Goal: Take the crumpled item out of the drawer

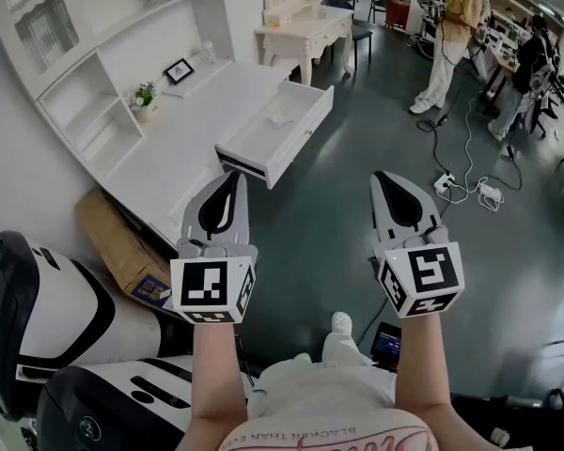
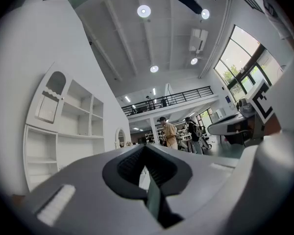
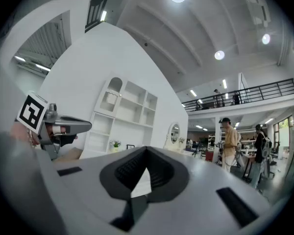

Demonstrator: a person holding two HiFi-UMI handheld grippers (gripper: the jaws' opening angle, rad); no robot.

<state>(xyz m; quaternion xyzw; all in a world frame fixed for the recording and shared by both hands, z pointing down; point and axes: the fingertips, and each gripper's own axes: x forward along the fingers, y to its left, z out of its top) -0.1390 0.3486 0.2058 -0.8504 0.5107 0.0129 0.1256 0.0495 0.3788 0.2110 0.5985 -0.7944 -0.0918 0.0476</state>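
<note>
A white drawer (image 1: 263, 148) stands pulled out from the white desk (image 1: 174, 158). Inside it lies a small pale crumpled item (image 1: 281, 116). My left gripper (image 1: 232, 176) hovers below the drawer's front, jaws shut and empty. Off to the right, over the grey floor, my right gripper (image 1: 384, 178) is also shut and holds nothing. Both are raised and point towards the room. In the left gripper view my left gripper (image 2: 145, 149) has its jaws meeting at the tip. The right gripper view shows my right gripper (image 3: 146, 151) the same way. Neither gripper view shows the crumpled item.
A cardboard box (image 1: 120, 242) sits on the floor left of the desk, beside black-and-white rounded shells (image 1: 38, 313). A potted plant (image 1: 145, 97) and picture frame (image 1: 179, 69) stand on the desk. Cables and a power strip (image 1: 446, 184) lie right. Two people (image 1: 451, 36) stand beyond.
</note>
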